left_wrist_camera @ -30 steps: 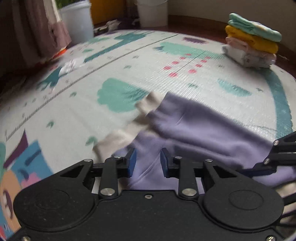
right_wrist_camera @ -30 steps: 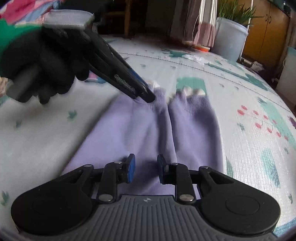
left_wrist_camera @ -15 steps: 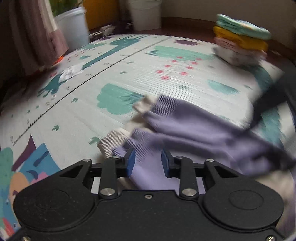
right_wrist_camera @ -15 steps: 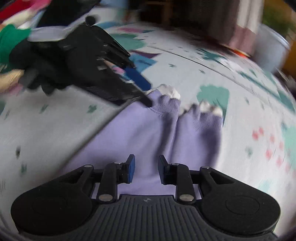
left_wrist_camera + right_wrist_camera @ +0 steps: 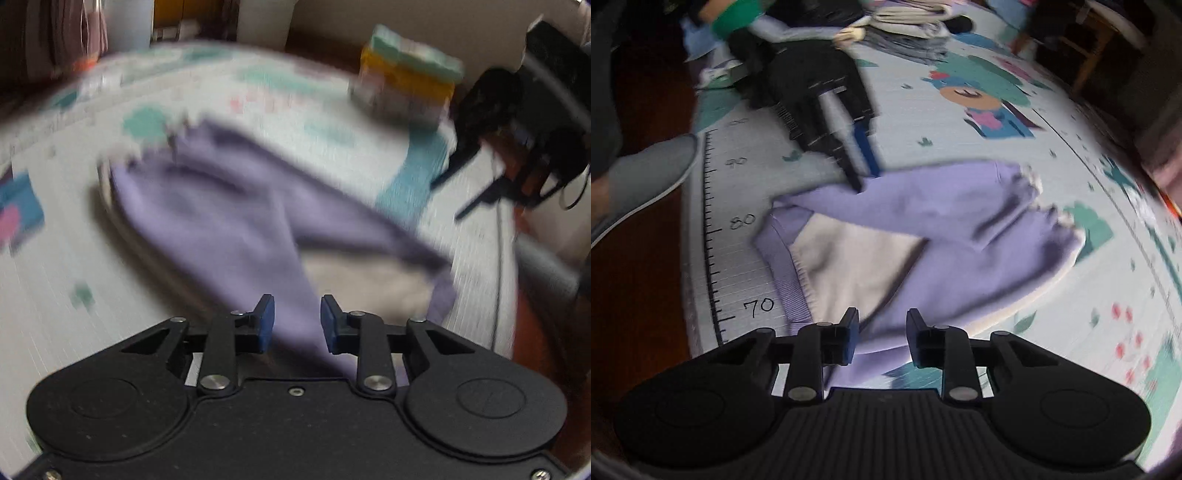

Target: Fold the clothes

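**Purple sweatshirt lies partly folded on the play mat, both grippers at its near edge**

The purple sweatshirt [image 5: 945, 221] is the landmark here. It lies on the patterned play mat [image 5: 960, 125], its two sleeves laid side by side so that the pale cuffs [image 5: 1034, 184] point away from the ruler markings [image 5: 713, 240] printed along the mat's edge. Part of the garment is turned over, showing its cream lining [image 5: 857, 258] next to the ribbed purple hem [image 5: 783, 266].

The left gripper [image 5: 862, 173] reaches down to the sweatshirt's edge on the side nearest the ruler, its tip at the fabric; a black-gloved hand [image 5: 812, 81] carries it (a green cuff shows above the glove). In its own view the left gripper [image 5: 293, 323] has its blue pads [image 5: 266, 325] somewhat apart with a strip of purple cloth running between them; blur keeps me from telling whether the pads press on it.

The right gripper [image 5: 879, 338] hovers over the sweatshirt's near corner, jaws likewise partly apart, purple fabric visible between and below them; whether it is pinched I cannot tell.

Beyond the sweatshirt, at the mat's far side in the left wrist view, stands a stack of folded clothes [image 5: 406, 88], teal on top, then yellow, then paler pieces. A grey slipper [image 5: 646, 177] sits off the mat, beside the ruler edge nearest the hem.
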Available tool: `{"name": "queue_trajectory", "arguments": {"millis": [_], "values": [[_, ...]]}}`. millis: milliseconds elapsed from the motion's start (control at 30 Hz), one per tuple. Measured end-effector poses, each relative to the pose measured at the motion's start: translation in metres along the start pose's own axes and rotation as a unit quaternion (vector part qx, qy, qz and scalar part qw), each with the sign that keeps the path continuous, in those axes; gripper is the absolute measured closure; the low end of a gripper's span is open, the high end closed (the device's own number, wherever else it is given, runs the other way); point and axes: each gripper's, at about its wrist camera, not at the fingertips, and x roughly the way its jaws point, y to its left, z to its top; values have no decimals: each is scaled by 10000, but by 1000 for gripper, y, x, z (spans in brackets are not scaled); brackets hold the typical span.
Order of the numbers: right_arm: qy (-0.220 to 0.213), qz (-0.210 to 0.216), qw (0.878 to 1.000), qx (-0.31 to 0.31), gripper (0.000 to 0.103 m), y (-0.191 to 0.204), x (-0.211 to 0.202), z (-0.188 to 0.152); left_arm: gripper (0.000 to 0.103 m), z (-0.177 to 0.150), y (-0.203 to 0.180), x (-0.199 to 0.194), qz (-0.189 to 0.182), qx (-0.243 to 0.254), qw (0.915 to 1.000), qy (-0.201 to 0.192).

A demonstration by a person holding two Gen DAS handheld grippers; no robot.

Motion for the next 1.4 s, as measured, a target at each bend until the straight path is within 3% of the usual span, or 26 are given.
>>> {"name": "queue_trajectory", "arguments": {"millis": [67,133,233,300,367,400,433,500,533,600,900,967,1067,1100,1133,1167,1233,1333,1400], "values": [[117,41,9996,245,74,6,26,-11,75,-10,-8,3,70,325,9994,6],[235,25,9994,255,75,15,42,-20,75,-3,-3,-8,35,224,9997,71],[-175,12,9997,140,75,26,26,-27,70,1,1,-29,2,317,9995,4],[-319,-272,9989,-204,75,37,19,-34,60,-5,-10,-39,67,966,9953,-12],[-375,-471,9967,-536,69,48,15,-43,60,-13,-28,-44,278,1968,9801,-29],[-343,-567,9951,-731,68,54,15,-49,60,-19,-39,-44,339,2544,9665,-56],[-299,-632,9935,-895,68,58,16,-54,56,-29,-51,-44,413,3275,9439,-99],[-210,-759,9895,-1215,66,66,18,-65,52,-54,-68,-38,527,4633,8846,-99],[-151,-804,9880,-1310,63,68,20,-69,51,-64,-70,-34,550,5054,8611,-82],[-90,-940,9840,-1513,60,73,25,-74,50,-78,-75,-26,594,5647,8231,-86],[-169,-1043,9700,-2188,56,64,31,-74,42,-80,-77,-6,553,7170,6949,-43],[-169,-1025,9662,-2359,53,62,33,-73,42,-76,-78,-4,342,7336,6787,53],[-172,-944,9595,-2650,51,61,35,-73,42,-71,-81,-2,95,7441,6676,245],[-176,-891,9578,-2729,52,60,35,-73,40,-68,-82,-1,50,7441,6675,288],[-180,-837,9560,-2807,53,59,34,-72,40,-66,-83,0,35,7395,6725,308],[-184,-783,9541,-2885,53,58,34,-72,40,-63,-84,0,23,7334,6790,326],[-192,-671,9499,-3048,53,56,33,-71,42,-60,-84,0,17,7097,7037,350],[-139,-325,9422,-3333,51,59,28,-72,42,-61,-83,-5,51,6808,7315,374],[-170,-295,9392,-3416,49,64,28,-72,42,-63,-86,-11,-18,6500,7592,345]]}}
